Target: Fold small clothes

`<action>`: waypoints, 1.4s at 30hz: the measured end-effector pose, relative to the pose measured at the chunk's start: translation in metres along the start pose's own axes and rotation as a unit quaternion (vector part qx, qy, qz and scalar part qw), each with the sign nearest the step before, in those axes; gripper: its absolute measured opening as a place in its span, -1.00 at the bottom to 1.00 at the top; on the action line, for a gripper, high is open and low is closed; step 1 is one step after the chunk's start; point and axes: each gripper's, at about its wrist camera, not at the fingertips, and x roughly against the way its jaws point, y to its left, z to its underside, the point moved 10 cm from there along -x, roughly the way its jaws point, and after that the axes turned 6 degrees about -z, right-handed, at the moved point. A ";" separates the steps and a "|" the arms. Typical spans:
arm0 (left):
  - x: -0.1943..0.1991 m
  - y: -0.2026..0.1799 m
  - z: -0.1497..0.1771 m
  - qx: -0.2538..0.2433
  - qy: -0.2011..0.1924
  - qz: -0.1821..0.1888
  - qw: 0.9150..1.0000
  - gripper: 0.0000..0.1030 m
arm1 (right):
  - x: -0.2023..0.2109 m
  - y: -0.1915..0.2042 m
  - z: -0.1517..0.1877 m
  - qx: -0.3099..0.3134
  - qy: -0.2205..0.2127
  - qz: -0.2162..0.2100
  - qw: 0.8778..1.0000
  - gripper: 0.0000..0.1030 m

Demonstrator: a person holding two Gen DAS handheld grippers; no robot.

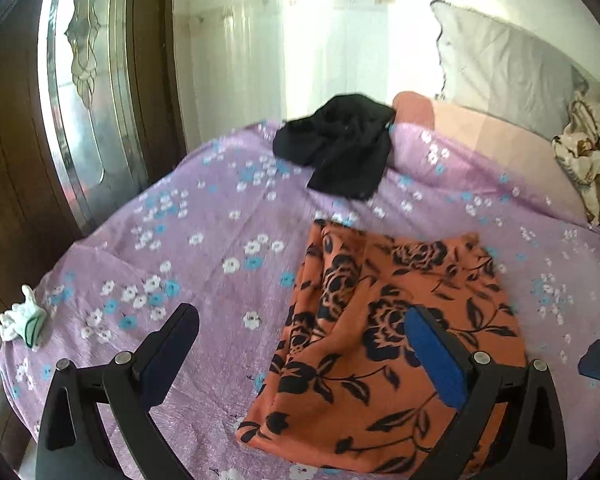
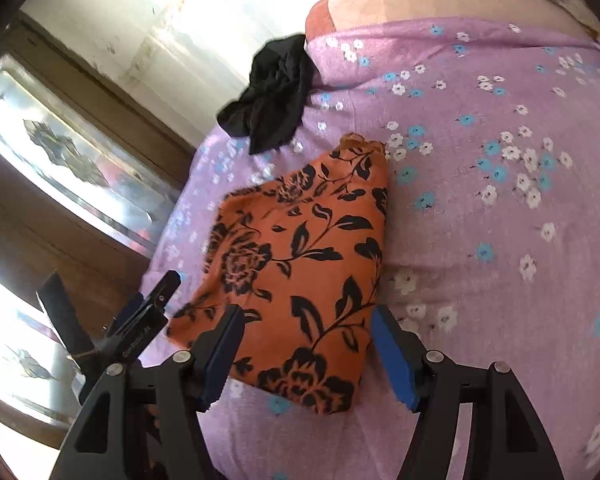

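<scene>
A folded orange garment (image 1: 400, 320) with black roses lies flat on the purple flowered bedsheet (image 1: 204, 216). My left gripper (image 1: 300, 332) hovers open over its left edge, with the blue-padded finger (image 1: 432, 344) above the cloth and nothing held. In the right wrist view the same orange garment (image 2: 300, 248) lies just ahead, and my right gripper (image 2: 306, 340) stands open above its near end, pads clear of the fabric. A crumpled black garment (image 1: 340, 148) (image 2: 276, 96) lies farther up the bed. The left gripper (image 2: 148, 312) shows at the left of the right wrist view.
A small white cloth (image 1: 22, 318) sits at the bed's left edge. A grey pillow (image 1: 500, 68) and a patterned bundle (image 1: 584, 156) lie at the head of the bed. A wooden door with glass panels (image 1: 80, 80) stands close to the left.
</scene>
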 end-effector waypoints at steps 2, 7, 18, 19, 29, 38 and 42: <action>0.005 -0.003 -0.002 -0.009 -0.007 0.001 1.000 1.00 | 0.001 0.004 0.000 -0.011 -0.010 -0.016 1.000 0.34; 0.009 -0.004 0.000 -0.028 -0.012 -0.007 1.000 1.00 | -0.013 0.018 0.006 0.002 -0.006 -0.030 1.000 0.34; -0.007 0.010 0.005 -0.039 -0.003 -0.032 0.999 1.00 | -0.042 0.021 0.009 0.014 0.012 -0.030 0.999 0.34; -0.009 0.011 0.006 -0.040 -0.001 -0.034 0.999 1.00 | -0.044 0.021 0.009 0.015 0.012 -0.030 0.999 0.34; -0.021 0.025 0.007 -0.043 0.006 -0.047 0.998 1.00 | -0.079 0.015 0.017 0.003 0.047 -0.023 0.999 0.29; -0.030 0.024 0.016 -0.043 0.036 -0.026 0.998 1.00 | -0.088 0.010 0.020 -0.003 0.064 -0.018 0.998 0.30; -0.032 0.022 0.018 -0.042 0.041 -0.024 0.998 1.00 | -0.074 0.008 0.009 -0.023 0.043 -0.034 0.998 0.30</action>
